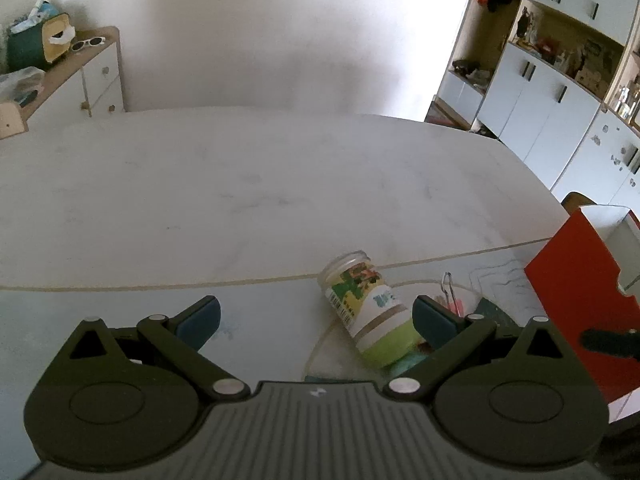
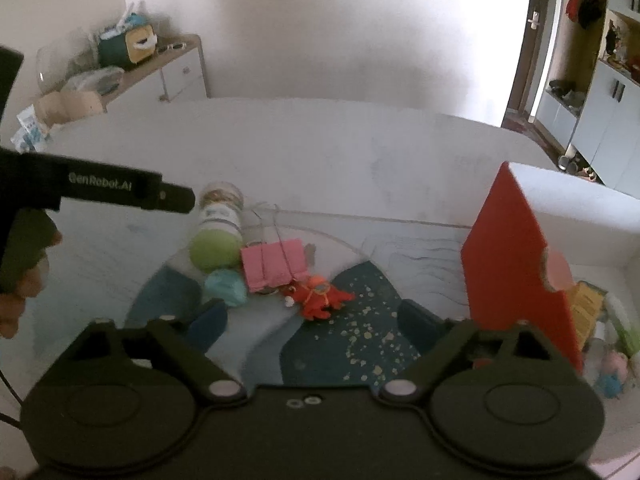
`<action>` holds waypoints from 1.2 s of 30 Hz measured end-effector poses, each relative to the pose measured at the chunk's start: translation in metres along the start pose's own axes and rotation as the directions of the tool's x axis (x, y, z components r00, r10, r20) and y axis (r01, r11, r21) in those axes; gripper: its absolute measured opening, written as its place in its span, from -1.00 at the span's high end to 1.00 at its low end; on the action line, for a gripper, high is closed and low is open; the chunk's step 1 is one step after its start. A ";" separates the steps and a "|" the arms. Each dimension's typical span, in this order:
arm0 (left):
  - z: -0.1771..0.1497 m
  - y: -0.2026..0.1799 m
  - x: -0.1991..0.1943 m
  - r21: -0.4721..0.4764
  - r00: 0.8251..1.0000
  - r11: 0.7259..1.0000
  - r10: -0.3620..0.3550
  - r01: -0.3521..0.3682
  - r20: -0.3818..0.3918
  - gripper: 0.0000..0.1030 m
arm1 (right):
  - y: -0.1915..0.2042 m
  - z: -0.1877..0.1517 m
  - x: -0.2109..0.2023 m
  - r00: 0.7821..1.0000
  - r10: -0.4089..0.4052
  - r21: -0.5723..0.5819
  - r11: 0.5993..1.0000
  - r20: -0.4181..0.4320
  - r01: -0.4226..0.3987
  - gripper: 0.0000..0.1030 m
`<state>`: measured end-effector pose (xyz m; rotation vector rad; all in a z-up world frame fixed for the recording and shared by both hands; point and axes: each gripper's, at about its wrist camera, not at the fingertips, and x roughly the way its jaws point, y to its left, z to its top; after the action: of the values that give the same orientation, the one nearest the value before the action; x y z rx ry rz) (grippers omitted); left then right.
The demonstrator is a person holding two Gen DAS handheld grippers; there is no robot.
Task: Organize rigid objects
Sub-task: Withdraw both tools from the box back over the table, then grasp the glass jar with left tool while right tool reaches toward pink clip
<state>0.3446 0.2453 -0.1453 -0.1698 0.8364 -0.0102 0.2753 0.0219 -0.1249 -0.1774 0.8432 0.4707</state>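
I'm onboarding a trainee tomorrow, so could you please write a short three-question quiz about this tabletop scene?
1. True or false: the bottle with the green cap stands upright.
2. Which lies nearest the pink clip? A) red crab toy B) red box C) sunglasses
3. Fill in: the right gripper has its jaws ____, with nothing between them.

Key: 1 false, it lies on its side; 2 A; 3 open.

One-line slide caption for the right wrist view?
Open right claw above a mat holding a lying jar, pink clip and red crab toy, beside a red box.
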 end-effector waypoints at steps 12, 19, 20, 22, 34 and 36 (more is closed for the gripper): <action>0.009 -0.003 0.040 -0.043 0.999 0.999 0.013 -0.015 -0.046 -0.99 | -0.006 0.003 0.034 0.998 0.021 -0.031 0.999 -0.058 -0.023 -0.48; 0.008 -0.003 0.055 -0.073 0.997 0.996 0.041 -0.046 -0.069 -0.99 | -0.006 0.002 0.047 0.997 0.024 -0.044 0.999 -0.073 -0.028 -0.37; 0.008 -0.003 0.056 -0.080 0.997 0.996 0.038 -0.043 -0.069 -0.99 | -0.006 0.002 0.048 0.997 0.024 -0.045 0.999 -0.074 -0.028 -0.36; 0.007 -0.003 0.058 -0.083 0.997 0.996 0.033 -0.039 -0.068 -0.99 | -0.005 0.003 0.050 0.997 0.023 -0.044 0.999 -0.073 -0.026 -0.28; 0.006 -0.007 0.069 -0.112 0.997 0.994 0.001 -0.010 -0.078 -0.85 | -0.001 0.004 0.058 0.998 0.013 -0.049 0.999 -0.061 -0.016 -0.06; 0.004 -0.008 0.068 -0.107 0.997 0.994 -0.008 0.000 -0.072 -0.71 | 0.000 0.003 0.058 0.998 0.010 -0.055 0.998 -0.056 -0.013 -0.04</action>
<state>0.3942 0.2332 -0.1917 -0.2738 0.9093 0.0248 0.3104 0.0418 -0.1669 -0.2373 0.8862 0.5015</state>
